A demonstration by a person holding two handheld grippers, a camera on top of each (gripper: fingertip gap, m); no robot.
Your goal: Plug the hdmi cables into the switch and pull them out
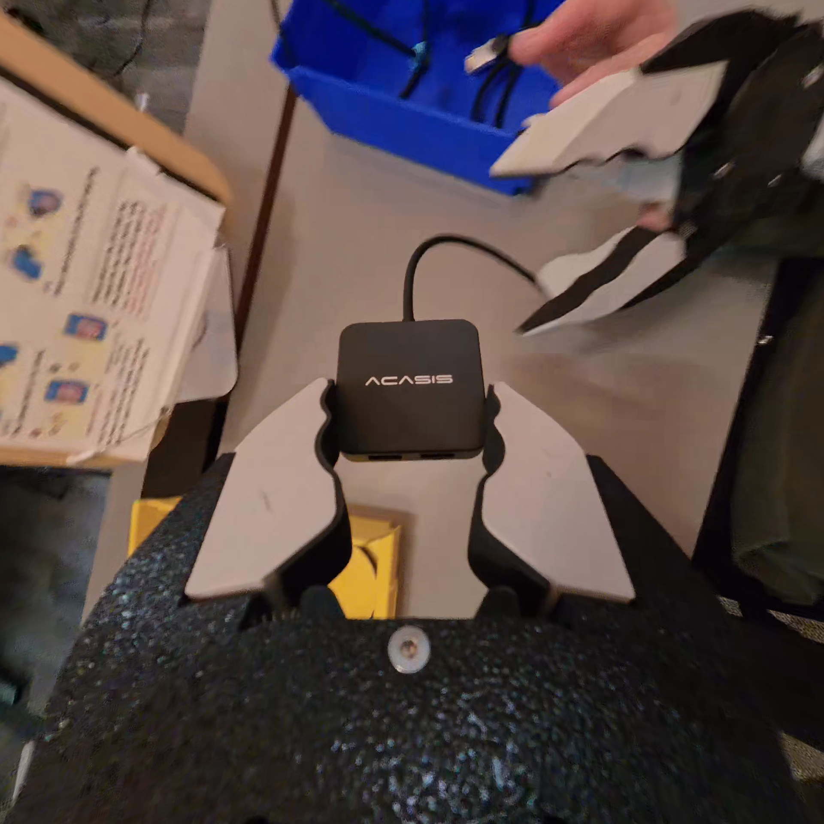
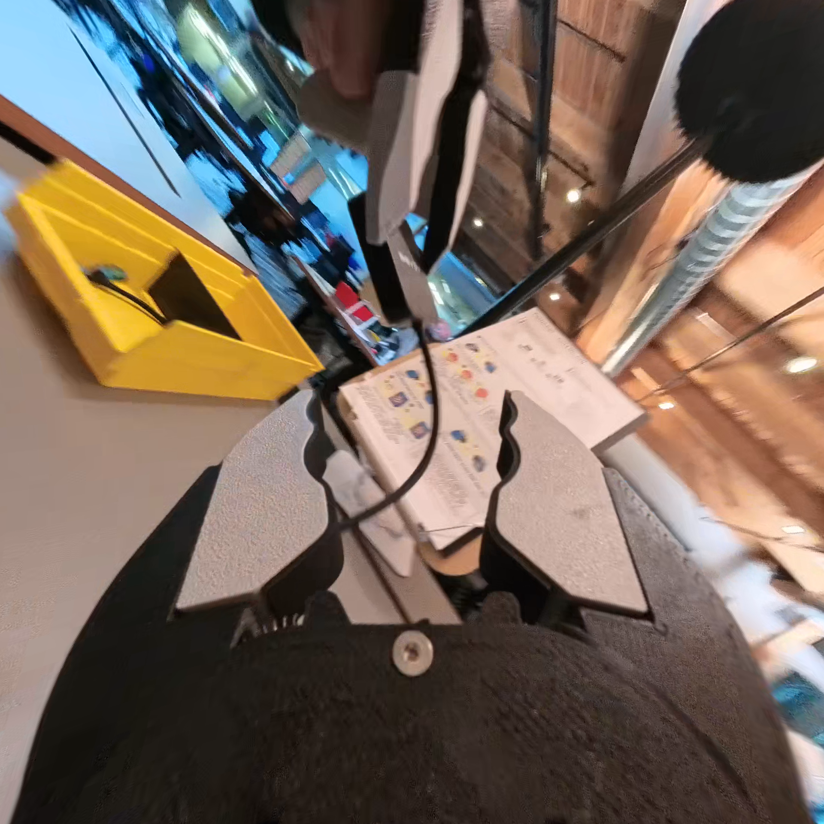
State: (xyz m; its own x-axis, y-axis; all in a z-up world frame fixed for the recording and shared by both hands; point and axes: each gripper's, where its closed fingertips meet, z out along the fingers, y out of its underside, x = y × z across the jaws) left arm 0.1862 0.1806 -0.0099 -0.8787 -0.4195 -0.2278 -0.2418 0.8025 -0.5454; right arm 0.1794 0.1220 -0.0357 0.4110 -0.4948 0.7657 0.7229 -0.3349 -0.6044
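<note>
Left gripper (image 1: 409,401) fingers clamp the black switch (image 1: 409,388); right gripper (image 1: 512,249) gapes wide, empty, beside its cable (image 1: 446,249). Ports empty — a snagged cable could yank the switch loose.

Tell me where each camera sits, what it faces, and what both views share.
Left wrist view: on the left gripper, looking down at the table; its fingers clamp the black switch; the open right gripper and a hand show beyond, by a blue bin.
Right wrist view: on the right gripper, open and empty, tilted, facing the left gripper, a yellow bin and a printed box.
Shared: both grippers, switch cable, table, printed box, yellow bin.
</note>
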